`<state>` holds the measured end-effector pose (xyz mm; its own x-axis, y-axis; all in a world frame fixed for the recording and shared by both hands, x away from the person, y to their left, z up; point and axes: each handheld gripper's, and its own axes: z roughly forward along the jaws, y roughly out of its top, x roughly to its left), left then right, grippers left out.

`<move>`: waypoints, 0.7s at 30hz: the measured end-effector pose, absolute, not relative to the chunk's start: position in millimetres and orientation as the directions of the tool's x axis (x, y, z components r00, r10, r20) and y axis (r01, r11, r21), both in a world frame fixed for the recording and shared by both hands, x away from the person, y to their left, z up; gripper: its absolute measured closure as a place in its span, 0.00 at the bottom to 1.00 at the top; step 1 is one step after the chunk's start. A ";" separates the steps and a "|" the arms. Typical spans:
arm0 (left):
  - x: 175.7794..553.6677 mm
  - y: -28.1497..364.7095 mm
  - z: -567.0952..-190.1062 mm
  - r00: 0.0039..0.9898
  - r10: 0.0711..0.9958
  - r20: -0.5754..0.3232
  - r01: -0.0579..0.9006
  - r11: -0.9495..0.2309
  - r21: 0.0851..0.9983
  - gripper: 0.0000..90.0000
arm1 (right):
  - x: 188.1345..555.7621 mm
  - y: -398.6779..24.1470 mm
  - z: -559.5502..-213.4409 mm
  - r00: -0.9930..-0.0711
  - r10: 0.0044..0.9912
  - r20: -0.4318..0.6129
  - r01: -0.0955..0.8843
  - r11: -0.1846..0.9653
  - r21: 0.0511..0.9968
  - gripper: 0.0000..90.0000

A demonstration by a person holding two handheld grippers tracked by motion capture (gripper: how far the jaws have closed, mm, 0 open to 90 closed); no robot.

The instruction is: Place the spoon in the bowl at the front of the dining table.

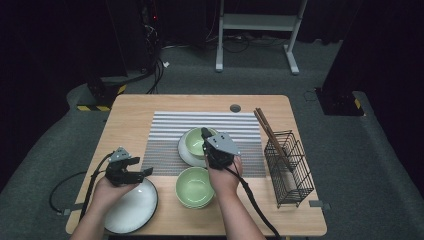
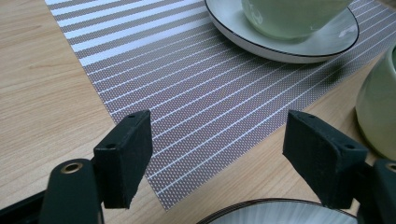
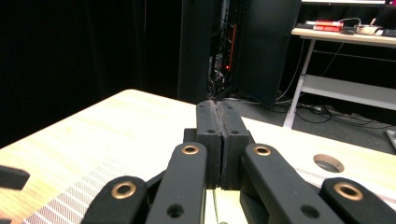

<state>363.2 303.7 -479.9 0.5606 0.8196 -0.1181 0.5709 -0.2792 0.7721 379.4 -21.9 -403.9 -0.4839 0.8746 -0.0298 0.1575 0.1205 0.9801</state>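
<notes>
My right gripper (image 1: pixel 204 132) reaches over a pale green bowl (image 1: pixel 195 144) that sits on a white plate (image 1: pixel 183 153) on the striped placemat (image 1: pixel 165 140). In the right gripper view its jaws (image 3: pixel 218 112) are shut, pad against pad, pointing level across the table. A second green bowl (image 1: pixel 194 187) stands in front of the mat, just left of the right hand. My left gripper (image 1: pixel 145 172) is open, hovering over the far rim of a white plate with a dark rim (image 1: pixel 132 207) at the front left. Nothing lies between its pads (image 2: pixel 126 154); the mat (image 2: pixel 187 93) and the plate's rim (image 2: pixel 243 215) lie below.
A black wire rack (image 1: pixel 290 170) stands at the right of the table, with brown chopsticks (image 1: pixel 267 132) leaning out of it. A round cable hole (image 1: pixel 235 108) sits near the far edge. Cables trail from both grippers off the front edge.
</notes>
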 end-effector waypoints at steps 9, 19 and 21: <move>363.0 303.6 -479.7 0.562 0.820 -0.110 0.565 -0.283 0.775 0.26 | 367.3 -23.0 -416.9 -0.499 0.866 -0.043 0.161 0.141 0.977 0.98; 363.1 302.4 -480.2 0.564 0.818 -0.110 0.566 -0.286 0.773 0.26 | 353.6 -28.7 -432.4 -0.514 0.857 -0.050 0.181 0.165 0.970 0.94; 362.9 302.2 -479.9 0.564 0.818 -0.112 0.565 -0.284 0.775 0.26 | 352.6 -30.4 -436.5 -0.514 0.857 -0.043 0.193 0.165 0.967 0.94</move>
<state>362.9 302.2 -479.9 0.5643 0.8180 -0.1115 0.5645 -0.2837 0.7751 352.6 -30.4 -436.5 -0.5136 0.8569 -0.0435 0.1933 0.1649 0.9672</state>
